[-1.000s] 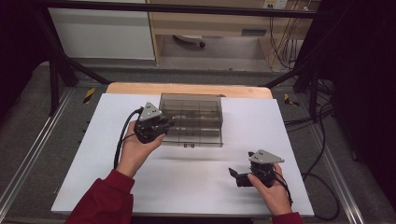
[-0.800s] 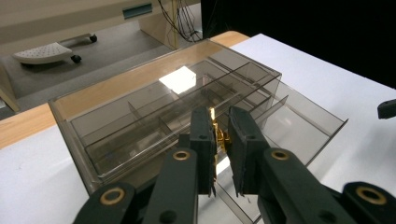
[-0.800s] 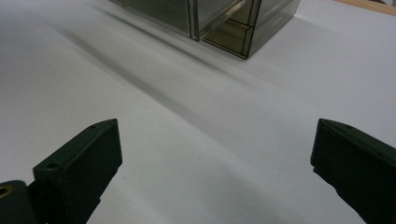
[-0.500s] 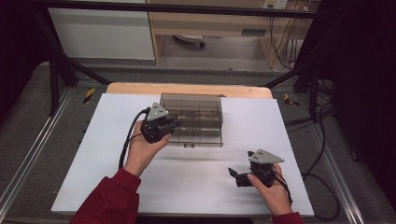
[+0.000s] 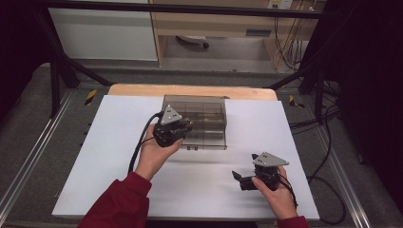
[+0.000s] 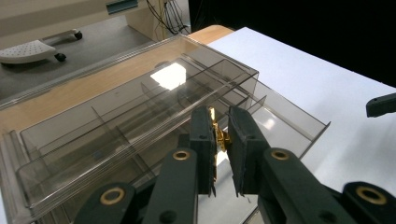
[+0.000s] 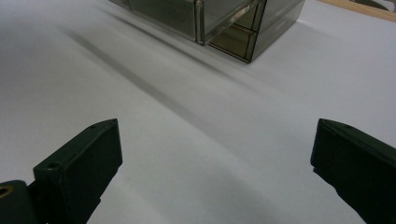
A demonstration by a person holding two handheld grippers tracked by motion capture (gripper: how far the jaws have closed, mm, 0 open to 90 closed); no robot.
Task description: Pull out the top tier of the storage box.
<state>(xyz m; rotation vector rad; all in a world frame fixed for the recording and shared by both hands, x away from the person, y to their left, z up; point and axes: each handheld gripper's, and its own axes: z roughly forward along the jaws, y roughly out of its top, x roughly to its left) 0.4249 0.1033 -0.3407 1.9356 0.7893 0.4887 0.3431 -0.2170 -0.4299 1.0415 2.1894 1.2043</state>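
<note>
A smoky clear plastic organizer box sits at the back middle of the white table, its divided drawer pulled out toward me. My left gripper hovers over the drawer's left part. In the left gripper view its jaws are shut on a small brass-coloured piece, above the drawer compartments. My right gripper rests near the front right of the table, open with nothing between its fingers. The box corner lies ahead of it.
White paper covers the table, with a wooden edge behind the box. Metal rails run along both sides. Cables hang off to the right. A cabinet and a chair base stand beyond the table.
My left hand has moved right and slightly forward, bringing its gripper from the box's left edge to over the drawer. The right gripper has stayed put.
</note>
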